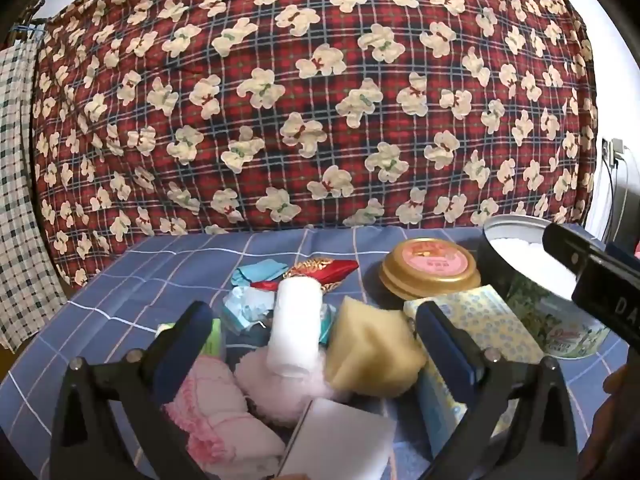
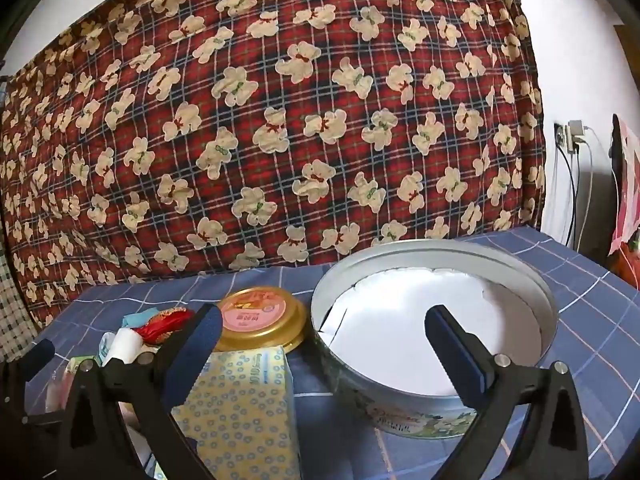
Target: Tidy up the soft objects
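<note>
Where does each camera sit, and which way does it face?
Left wrist: on the left gripper, open, angled down at the sponge pile; a fingertip shows at right.
Right wrist: on the right gripper, open, facing the tin.
Shared: tin, gold lid, tissue pack, quilt.

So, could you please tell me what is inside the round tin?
The round tin holds only a white paper lining, with no soft things in it. The lining covers the tin's bottom.
</note>
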`<state>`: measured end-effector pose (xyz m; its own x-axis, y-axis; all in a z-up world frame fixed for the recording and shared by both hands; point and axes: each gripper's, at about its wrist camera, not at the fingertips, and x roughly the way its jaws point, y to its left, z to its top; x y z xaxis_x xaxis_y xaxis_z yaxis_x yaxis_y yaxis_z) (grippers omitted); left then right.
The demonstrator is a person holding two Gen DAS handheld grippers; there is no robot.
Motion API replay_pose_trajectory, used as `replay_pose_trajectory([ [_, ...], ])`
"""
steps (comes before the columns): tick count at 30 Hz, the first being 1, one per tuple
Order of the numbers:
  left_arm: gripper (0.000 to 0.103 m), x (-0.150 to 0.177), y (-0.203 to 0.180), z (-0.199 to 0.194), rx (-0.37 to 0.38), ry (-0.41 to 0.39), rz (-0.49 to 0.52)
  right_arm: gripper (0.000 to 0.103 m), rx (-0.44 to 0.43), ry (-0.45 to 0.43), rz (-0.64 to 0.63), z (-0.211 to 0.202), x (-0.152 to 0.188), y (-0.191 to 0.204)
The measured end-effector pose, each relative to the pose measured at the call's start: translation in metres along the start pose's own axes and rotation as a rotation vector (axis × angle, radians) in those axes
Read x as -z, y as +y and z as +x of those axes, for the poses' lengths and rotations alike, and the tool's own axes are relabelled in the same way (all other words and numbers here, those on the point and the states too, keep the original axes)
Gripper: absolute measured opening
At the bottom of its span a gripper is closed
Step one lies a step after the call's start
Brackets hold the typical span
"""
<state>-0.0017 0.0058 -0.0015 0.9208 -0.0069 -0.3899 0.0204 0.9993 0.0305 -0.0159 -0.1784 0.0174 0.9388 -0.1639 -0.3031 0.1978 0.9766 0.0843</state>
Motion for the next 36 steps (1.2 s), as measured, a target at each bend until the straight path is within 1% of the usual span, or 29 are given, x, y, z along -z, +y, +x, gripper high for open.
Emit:
replay_pose_trajectory([
  [6, 0.103, 0.003, 0.0, 0.003, 0.007, 0.012, -0.005, 0.103, 0.006, -0.005, 0.0, -0.013, 0.016, 0.0],
  [8, 0.103, 0.003, 0.0, 0.003, 0.009, 0.011, -0.006, 0.103, -0.013, 0.031, -0.008, -0.002, -0.002, -0.005],
  [26, 0.103, 0.005, 0.0, 0.003, 0.008, 0.014, -0.019, 0.103, -0.018, 0.035, -0.007, 0.0, 0.0, -0.004],
  [36, 0.103, 0.006, 0.004, 0.003, 0.003, 0.02, -0.035, 0.103, -0.047, 0.03, -0.01, -0.004, 0.002, 0.001],
])
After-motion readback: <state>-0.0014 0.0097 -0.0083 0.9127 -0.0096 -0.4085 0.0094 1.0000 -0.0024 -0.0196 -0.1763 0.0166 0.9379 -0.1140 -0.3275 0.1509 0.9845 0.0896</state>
